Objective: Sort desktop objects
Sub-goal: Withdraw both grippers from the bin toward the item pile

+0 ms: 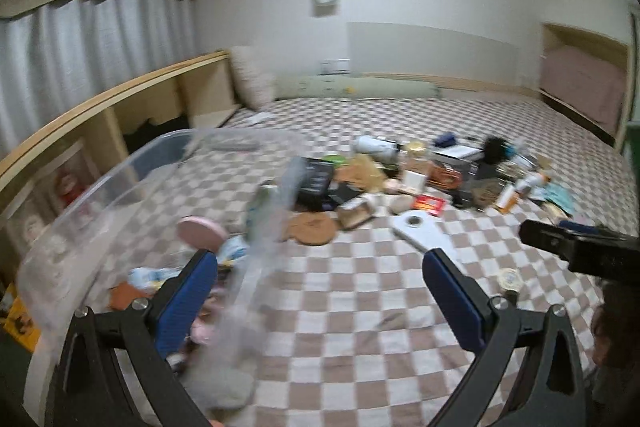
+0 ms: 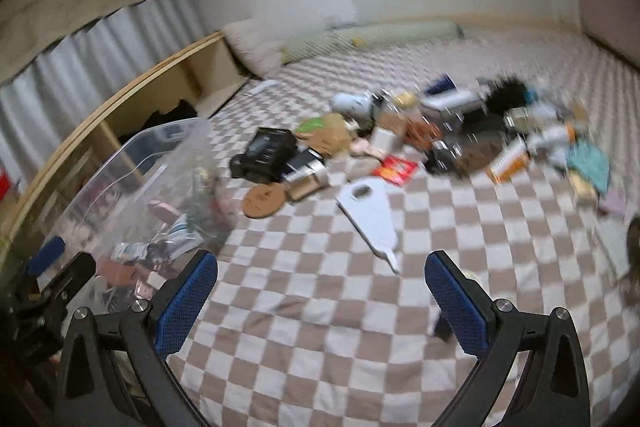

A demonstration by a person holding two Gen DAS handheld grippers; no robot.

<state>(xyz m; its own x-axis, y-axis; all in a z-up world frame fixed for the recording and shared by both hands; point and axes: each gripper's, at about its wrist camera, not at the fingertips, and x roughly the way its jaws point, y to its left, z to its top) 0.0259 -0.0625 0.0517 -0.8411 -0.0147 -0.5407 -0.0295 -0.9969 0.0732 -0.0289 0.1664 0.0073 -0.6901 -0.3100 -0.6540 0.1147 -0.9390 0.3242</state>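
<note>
Left gripper [image 1: 320, 283]: jaws spread wide, nothing between the blue pads; it hangs over the checkered bedspread [image 1: 340, 327], its left finger in front of the clear bin's near wall.
Right gripper [image 2: 320, 285]: also spread wide and empty, above the same cloth; a small dark object sits on the cloth just behind its right finger, too hidden to name.
Other gripper in view: the right one's black body shows at the right edge of the left wrist view, the left one's at the lower left of the right wrist view.
Clear bin [image 1: 100, 195]: a see-through plastic tub at the left, on the cloth beside the wooden shelf; already holds several items, among them a pink round disc [image 1: 202, 233] and some packets, the rest blurred.
Small round tin [image 1: 509, 279]: on the cloth just right of the left gripper's right finger.
White flat tool [image 2: 370, 215]: a long teardrop-shaped piece with a hole at its wide end, lying alone on the cloth between the grippers and the pile.
Cork coaster [image 2: 264, 201]: round, flat on the cloth at the pile's near left edge.
Pile of loose objects [image 2: 440, 139]: spread across the middle of the bed, including a black box [image 2: 268, 147], a red packet [image 2: 396, 169], an orange-and-white box [image 2: 508, 161] and a white bottle [image 2: 352, 105]; much of it is motion-blurred.
Wooden shelf [image 1: 120, 107]: runs along the left side of the bed, under grey curtains.
Pillows [image 1: 256, 83]: at the far end against the wall, with a long green bolster beside them.
</note>
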